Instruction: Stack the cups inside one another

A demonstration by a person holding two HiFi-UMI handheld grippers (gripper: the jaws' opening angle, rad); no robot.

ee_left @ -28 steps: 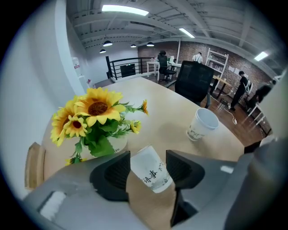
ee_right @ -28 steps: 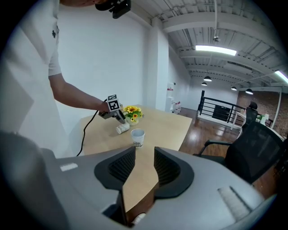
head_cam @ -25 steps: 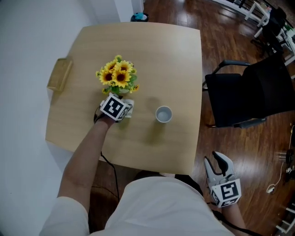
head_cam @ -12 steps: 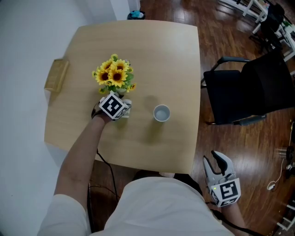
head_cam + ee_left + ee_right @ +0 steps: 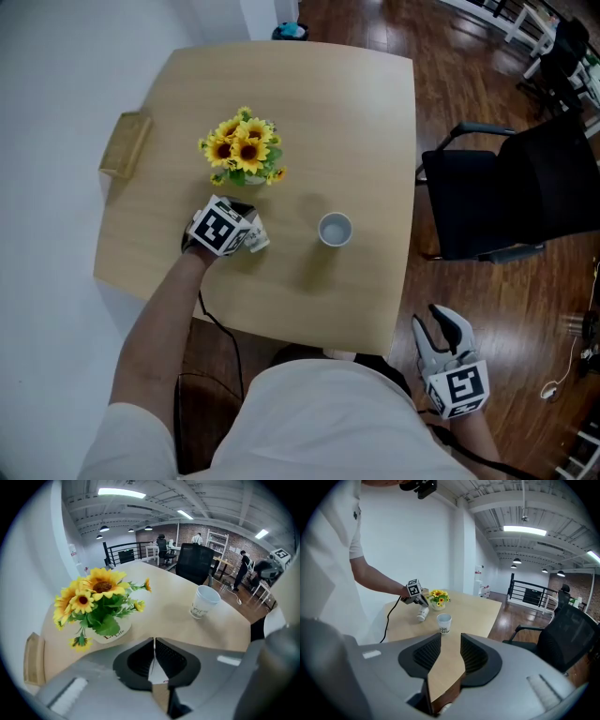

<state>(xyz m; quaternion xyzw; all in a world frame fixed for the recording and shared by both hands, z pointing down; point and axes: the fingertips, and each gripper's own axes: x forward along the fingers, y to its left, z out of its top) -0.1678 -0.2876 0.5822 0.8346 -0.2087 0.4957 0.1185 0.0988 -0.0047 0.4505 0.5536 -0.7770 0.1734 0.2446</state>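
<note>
Left gripper (image 5: 153,648) jaws just closed, pinching a thin white wall, right gripper view alone shows the whole cup (image 5: 422,614) mid-left, right gripper (image 5: 451,645) jaws spread, empty.

Table (image 5: 356,141): pale wood, matt, smooth. Floor (image 5: 487,300): dark wood planks, glossy. Standing cup (image 5: 335,229) and held cup (image 5: 423,613): 2 alike, white paper, matt. Jaws: black, ribbed, matt.
</note>
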